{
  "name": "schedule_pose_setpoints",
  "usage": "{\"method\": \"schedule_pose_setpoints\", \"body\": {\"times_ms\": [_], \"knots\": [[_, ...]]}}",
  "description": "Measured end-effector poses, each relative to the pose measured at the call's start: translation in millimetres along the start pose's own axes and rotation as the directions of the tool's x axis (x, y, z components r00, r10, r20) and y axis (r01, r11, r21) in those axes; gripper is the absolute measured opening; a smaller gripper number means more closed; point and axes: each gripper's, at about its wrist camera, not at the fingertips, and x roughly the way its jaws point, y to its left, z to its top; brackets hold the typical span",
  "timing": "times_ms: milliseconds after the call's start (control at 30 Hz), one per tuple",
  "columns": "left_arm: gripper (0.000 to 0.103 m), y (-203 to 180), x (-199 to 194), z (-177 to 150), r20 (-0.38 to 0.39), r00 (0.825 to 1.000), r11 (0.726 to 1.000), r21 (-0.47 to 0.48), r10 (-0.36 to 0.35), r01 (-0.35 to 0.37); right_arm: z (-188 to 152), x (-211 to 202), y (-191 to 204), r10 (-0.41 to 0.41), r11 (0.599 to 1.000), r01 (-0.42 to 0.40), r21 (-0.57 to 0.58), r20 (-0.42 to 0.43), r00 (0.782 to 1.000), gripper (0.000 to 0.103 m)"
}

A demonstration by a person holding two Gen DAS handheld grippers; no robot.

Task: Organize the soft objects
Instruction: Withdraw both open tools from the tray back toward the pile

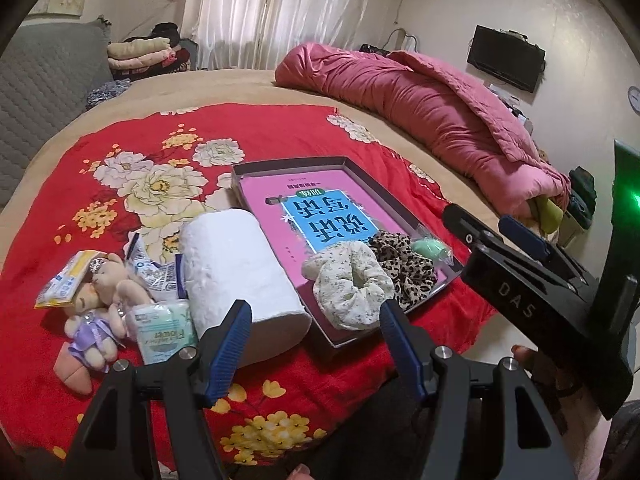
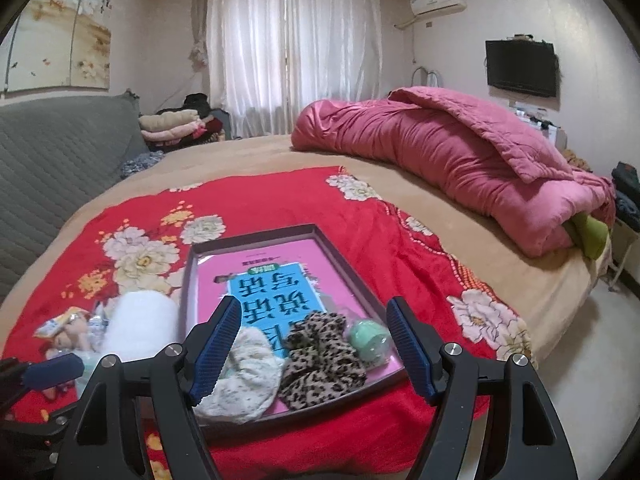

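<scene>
Both tools, left tool (image 1: 316, 344) and right tool (image 2: 310, 344), hang spread and empty; a hasty grab could snag the floral scrunchie (image 1: 348, 292) and tip the tray (image 1: 288, 166).

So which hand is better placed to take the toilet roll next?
Left. The left gripper has open, empty jaws right by the toilet roll; the right gripper faces the tray, already holding scrunchies.

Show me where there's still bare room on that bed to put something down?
The far half of the tray, over the pink book, is free. So is the red blanket beyond the tray, and the tan sheet up to the pink quilt. It is crowded at the tray's near end with two scrunchies and left of the paper roll.
</scene>
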Motion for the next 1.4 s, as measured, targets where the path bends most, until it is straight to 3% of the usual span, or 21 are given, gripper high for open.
{"method": "schedule_pose_setpoints", "body": {"times_ms": [667,933,1400], "knots": [[0.066,24,-32,-4,0.038,0.999,0.999,-0.040,0.020,-0.018,0,-37,30,0.042,0.994,-0.037,-0.100,0.047,0.998,0.076],[0.066,38,-50,-5,0.069,0.997,0.997,-0.068,0.034,-0.029,5,-60,55,0.090,0.984,-0.075,-0.164,0.087,0.992,0.076],[0.066,68,-78,-18,0.079,0.991,0.988,-0.122,0.105,-0.095,4,-85,91,0.193,0.955,-0.170,-0.244,0.073,0.978,0.076]]}}
